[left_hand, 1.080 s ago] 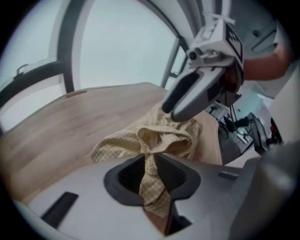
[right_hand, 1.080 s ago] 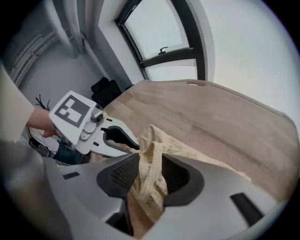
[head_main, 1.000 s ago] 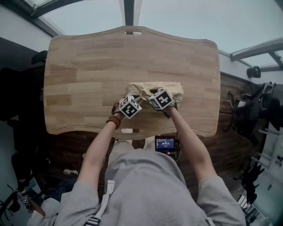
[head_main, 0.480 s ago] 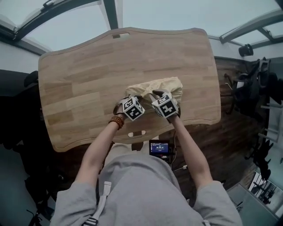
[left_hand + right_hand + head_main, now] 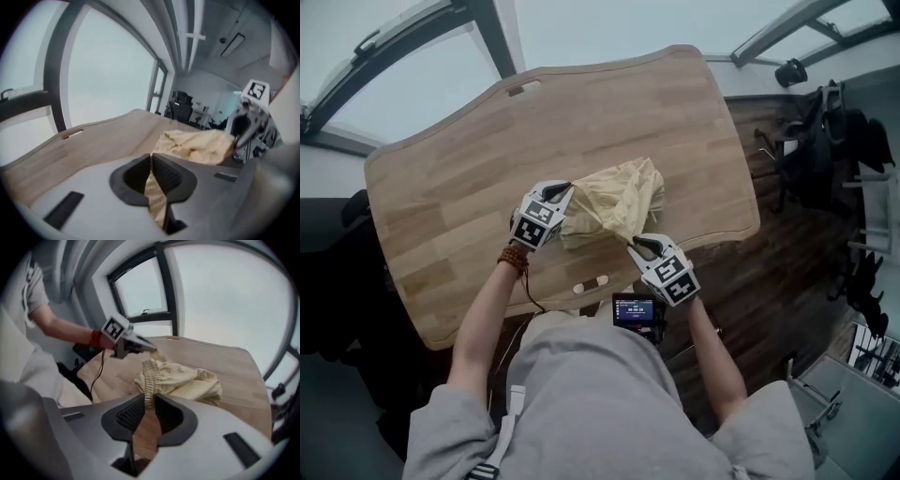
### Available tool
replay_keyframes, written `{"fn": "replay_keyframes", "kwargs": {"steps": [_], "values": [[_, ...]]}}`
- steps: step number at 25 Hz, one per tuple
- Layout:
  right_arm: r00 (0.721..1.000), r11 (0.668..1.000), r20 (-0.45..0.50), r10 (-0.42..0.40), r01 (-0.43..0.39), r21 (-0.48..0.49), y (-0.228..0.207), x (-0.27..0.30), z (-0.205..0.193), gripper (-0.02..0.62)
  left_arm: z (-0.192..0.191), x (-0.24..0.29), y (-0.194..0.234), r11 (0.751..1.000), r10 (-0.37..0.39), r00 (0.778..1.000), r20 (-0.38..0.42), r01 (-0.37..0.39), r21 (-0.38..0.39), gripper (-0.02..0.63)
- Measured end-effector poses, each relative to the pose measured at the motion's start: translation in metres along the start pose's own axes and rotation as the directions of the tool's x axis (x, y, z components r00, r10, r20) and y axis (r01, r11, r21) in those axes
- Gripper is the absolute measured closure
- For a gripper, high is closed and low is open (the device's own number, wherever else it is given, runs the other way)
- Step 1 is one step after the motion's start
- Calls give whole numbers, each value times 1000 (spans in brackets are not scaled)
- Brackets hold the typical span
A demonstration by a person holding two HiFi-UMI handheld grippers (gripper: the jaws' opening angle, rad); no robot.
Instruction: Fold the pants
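the left gripper (image 5: 566,190) and the right gripper (image 5: 635,246) have each just been closed on a thin edge of the yellow pants (image 5: 617,199), which are bunched on the table (image 5: 441,187) near its front edge, the ribbed waistband being held in the right jaws. so little cloth is pinched that it could be pulled free if the grippers are spread or raised sharply, and creases could be trapped in the fold if the crumpled legs are not first flattened.

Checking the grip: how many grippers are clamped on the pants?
2. The left gripper pinches the pants at their left edge; the right gripper pinches the ribbed waistband nearest the person. Both have just been closing on cloth.
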State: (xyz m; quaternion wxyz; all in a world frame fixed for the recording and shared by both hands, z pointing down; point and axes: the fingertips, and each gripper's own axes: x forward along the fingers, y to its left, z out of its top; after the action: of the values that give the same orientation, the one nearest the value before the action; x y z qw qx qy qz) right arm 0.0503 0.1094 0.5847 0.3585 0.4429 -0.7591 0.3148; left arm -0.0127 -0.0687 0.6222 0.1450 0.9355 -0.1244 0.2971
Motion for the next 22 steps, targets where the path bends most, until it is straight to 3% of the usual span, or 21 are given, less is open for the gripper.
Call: {"fn": "replay_keyframes", "kwargs": {"steps": [2,3,5,7,9,10,12,14,15,16,18,20,21,22], "values": [[998,988,-56,5,-13,-153,22,18,-12,525,11,-6,6,997,-1,998,56,5,-77,584],[997,976,-76,7,-23,-216,32,30,-18,525,2,-5,12,993,9,999,35,-5,-116,584],[991,952,-127,46,-82,-296,54,61,-31,521,-45,4,29,974,25,994,-107,-48,-223,584],[971,921,-204,124,-189,-340,75,89,-47,501,-95,7,44,924,29,970,-240,-117,-363,527],[956,884,-238,173,-257,-390,85,100,-53,497,-113,-3,51,886,60,962,-265,-174,-430,468],[957,872,-219,191,-268,-410,85,97,-49,497,-111,-10,50,888,81,965,-248,-182,-421,459],[963,861,-138,231,-269,-431,80,79,-31,495,-93,-22,40,932,108,976,-190,-166,-322,459],[971,835,-80,226,-236,-497,63,59,-12,494,-76,-29,19,987,123,983,-133,-136,-88,459],[976,796,-77,203,-210,-568,51,53,-4,494,-72,-28,7,991,124,985,-118,-116,71,460],[980,730,-91,179,-194,-655,40,52,4,494,-72,-25,-6,971,115,986,-119,-86,221,465],[972,542,-166,169,-232,-808,33,60,13,458,-85,-14,-25,909,87,980,-180,-5,416,468],[937,347,-288,198,-341,-874,45,77,9,413,-107,-7,-30,868,99,960,-263,46,495,468],[914,271,-348,207,-395,-877,52,88,4,393,-117,-5,-28,858,120,948,-296,51,512,468],[893,219,-400,208,-441,-870,58,100,-1,380,-124,-4,-26,852,143,937,-320,47,521,466]]}}
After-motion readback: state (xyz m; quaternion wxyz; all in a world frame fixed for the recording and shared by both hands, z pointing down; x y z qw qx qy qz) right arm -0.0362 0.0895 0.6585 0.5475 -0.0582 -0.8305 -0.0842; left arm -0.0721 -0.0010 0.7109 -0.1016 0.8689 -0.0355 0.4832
